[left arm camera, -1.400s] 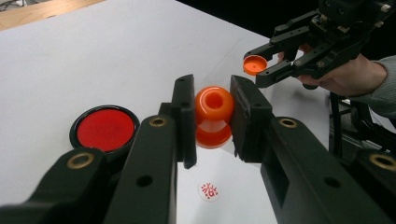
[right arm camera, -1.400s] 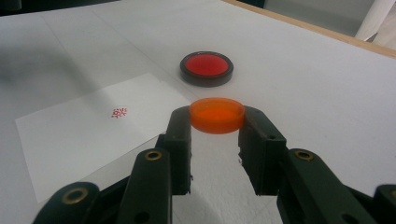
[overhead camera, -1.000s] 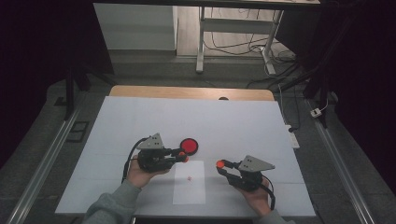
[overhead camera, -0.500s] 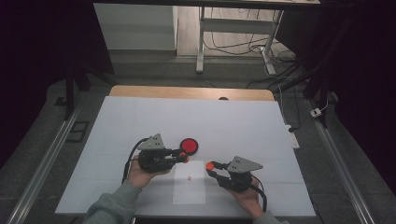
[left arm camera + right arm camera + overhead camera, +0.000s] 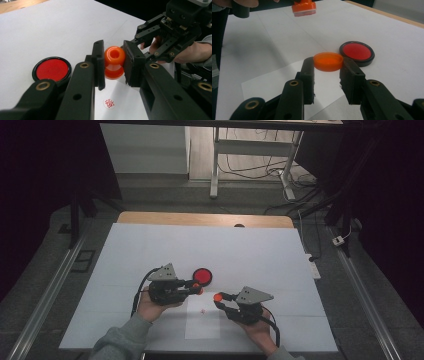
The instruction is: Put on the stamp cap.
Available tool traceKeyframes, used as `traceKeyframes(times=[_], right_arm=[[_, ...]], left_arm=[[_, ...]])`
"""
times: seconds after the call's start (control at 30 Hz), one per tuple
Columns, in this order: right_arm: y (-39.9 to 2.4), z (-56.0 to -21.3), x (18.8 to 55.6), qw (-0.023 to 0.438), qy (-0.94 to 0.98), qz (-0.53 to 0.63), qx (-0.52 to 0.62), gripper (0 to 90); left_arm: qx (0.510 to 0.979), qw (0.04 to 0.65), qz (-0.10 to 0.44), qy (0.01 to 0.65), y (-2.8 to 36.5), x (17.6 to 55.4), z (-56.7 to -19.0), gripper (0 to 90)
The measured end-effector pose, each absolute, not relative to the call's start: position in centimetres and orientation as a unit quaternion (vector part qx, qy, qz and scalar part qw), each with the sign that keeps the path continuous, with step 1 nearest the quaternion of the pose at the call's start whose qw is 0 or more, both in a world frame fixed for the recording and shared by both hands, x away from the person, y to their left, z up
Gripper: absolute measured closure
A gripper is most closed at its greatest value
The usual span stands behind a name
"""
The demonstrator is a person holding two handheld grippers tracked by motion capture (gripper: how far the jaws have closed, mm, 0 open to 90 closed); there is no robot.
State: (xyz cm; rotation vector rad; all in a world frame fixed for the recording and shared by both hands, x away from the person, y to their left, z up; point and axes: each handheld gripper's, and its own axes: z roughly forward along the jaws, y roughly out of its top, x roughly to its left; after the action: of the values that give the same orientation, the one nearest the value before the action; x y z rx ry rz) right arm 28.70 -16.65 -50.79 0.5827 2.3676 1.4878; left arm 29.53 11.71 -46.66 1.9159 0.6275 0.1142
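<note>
My left gripper (image 5: 113, 65) is shut on an orange stamp (image 5: 114, 53) with a knob handle, held just above the table; from above, this left gripper (image 5: 196, 288) sits beside the ink pad. An orange round cap (image 5: 328, 61) is clamped at the tips of my right gripper (image 5: 327, 67), open side up. In the high view the right gripper (image 5: 220, 298) and its cap (image 5: 217, 296) hang a short way right of the stamp (image 5: 200, 291). A red ink pad (image 5: 202, 276) in a black round case lies on the table. The stamp's base (image 5: 304, 7) hangs at the top of the right gripper view.
A white sheet of paper (image 5: 202, 325) lies under and in front of both grippers, with a small red stamped mark (image 5: 109, 103) on it. The white table top (image 5: 240, 250) stretches back to a wooden edge (image 5: 200, 219). A dark floor and metal rails flank the table.
My right gripper has moved left with the orange cap, closer to the left gripper and the stamp. The left gripper has stayed in place.
</note>
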Motion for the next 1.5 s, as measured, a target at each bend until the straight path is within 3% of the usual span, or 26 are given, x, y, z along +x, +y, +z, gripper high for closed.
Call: traceKeyframes(times=[1.5], right_arm=[[-13.0,-50.7,29.1,0.124,0.824,0.525,0.174,64.8]], left_arm=[[0.803,0.538,0.036,0.255,11.0,29.4,-46.9,72.3]])
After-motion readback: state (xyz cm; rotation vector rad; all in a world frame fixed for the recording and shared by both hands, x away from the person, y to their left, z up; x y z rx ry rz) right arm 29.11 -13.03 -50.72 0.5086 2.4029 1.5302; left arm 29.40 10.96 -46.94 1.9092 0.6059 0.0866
